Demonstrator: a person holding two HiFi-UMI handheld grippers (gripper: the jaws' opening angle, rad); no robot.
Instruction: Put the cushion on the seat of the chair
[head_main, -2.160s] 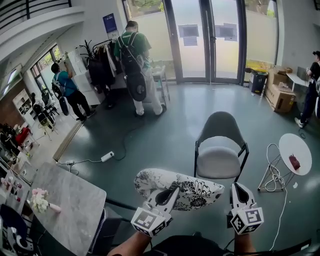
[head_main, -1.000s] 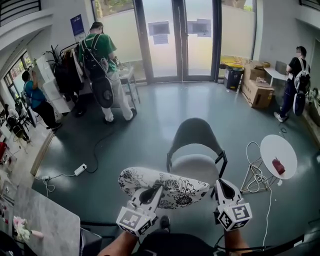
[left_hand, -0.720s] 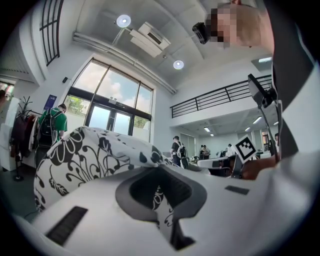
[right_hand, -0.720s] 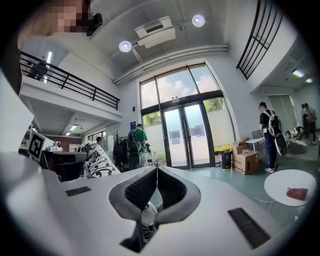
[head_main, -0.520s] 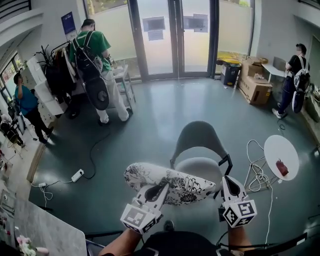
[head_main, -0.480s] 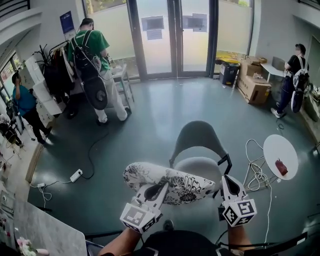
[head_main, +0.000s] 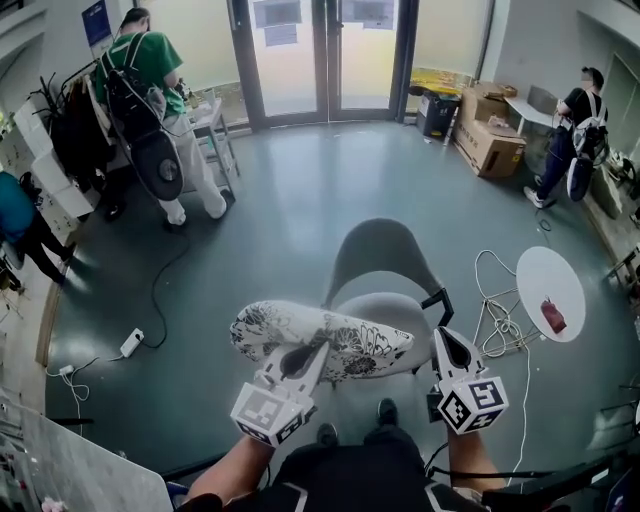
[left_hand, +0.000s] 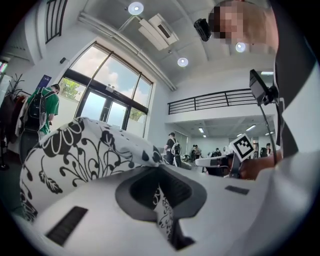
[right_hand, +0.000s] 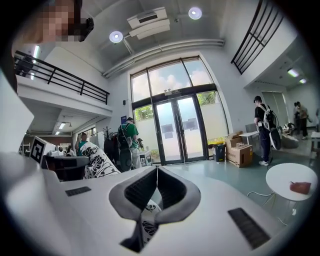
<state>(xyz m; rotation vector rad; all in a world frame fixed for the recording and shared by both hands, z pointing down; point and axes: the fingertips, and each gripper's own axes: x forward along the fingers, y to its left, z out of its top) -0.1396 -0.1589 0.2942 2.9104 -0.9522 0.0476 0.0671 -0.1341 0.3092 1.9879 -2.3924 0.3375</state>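
White left claw (head_main: 306, 352), right claw (head_main: 443, 336) level, gripping cushion (head_main: 268, 325).

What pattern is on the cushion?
The cushion is white with black flowers and swirls, clearest in the left gripper view.

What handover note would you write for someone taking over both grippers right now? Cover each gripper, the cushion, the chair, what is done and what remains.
Left gripper: shut on the floral cushion, near edge.
Right gripper: shut on its right end.
Cushion: held up between them at the front of the grey chair, apparently not resting on the seat.
Done: cushion lifted, at the chair.
Left: lower it onto the seat, open both grippers.
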